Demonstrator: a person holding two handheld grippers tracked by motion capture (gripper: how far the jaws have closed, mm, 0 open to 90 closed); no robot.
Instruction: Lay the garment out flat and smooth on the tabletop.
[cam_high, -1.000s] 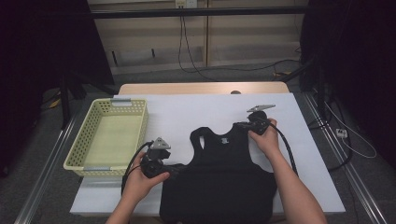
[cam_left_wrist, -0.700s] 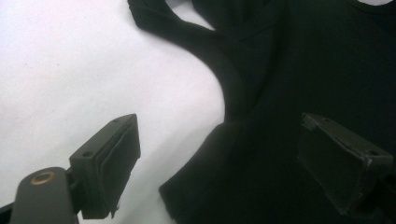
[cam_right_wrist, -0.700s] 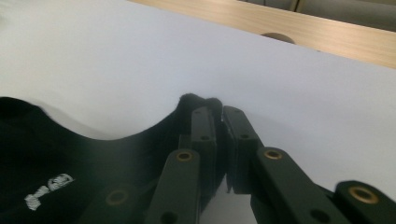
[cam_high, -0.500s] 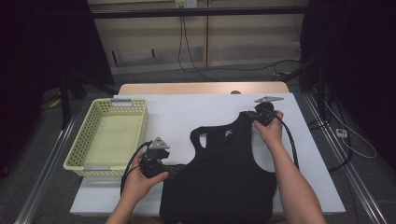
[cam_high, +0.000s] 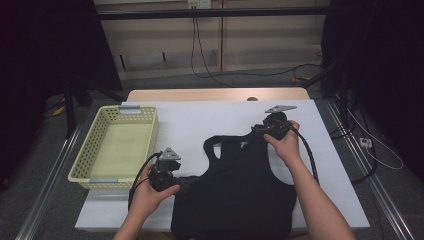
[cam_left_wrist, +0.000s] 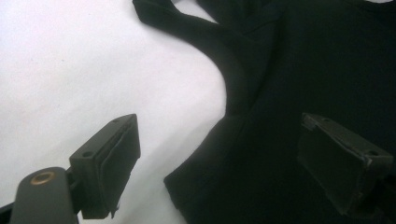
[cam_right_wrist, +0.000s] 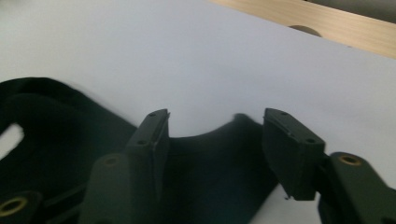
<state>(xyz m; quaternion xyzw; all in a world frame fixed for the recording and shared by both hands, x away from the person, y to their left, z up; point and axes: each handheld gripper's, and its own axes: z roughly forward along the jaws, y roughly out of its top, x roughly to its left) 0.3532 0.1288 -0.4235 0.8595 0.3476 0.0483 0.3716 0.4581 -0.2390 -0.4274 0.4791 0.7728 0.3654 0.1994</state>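
Observation:
A black sleeveless top (cam_high: 240, 185) lies flat on the white table (cam_high: 200, 125), neck toward the far side. My right gripper (cam_high: 258, 130) is at the top's far right shoulder strap. Its jaws have just been opening and now stand apart over the strap's end (cam_right_wrist: 210, 163), with the pads not touching it; my right gripper (cam_right_wrist: 218, 123) is open. At the top's left side edge, my left gripper (cam_high: 181, 183) rests low on the table. There my left gripper (cam_left_wrist: 223, 135) is open wide, and the cloth's edge (cam_left_wrist: 201, 177) lies beneath the gap.
A pale yellow mesh basket (cam_high: 90, 155) sits at the table's left edge. A wooden strip (cam_high: 215, 95) runs along the far edge. Cables trail from both grippers, and metal rails flank the table.
My right gripper drew the shoulder strap toward the far right, then opened and let it go. The left hand has kept still.

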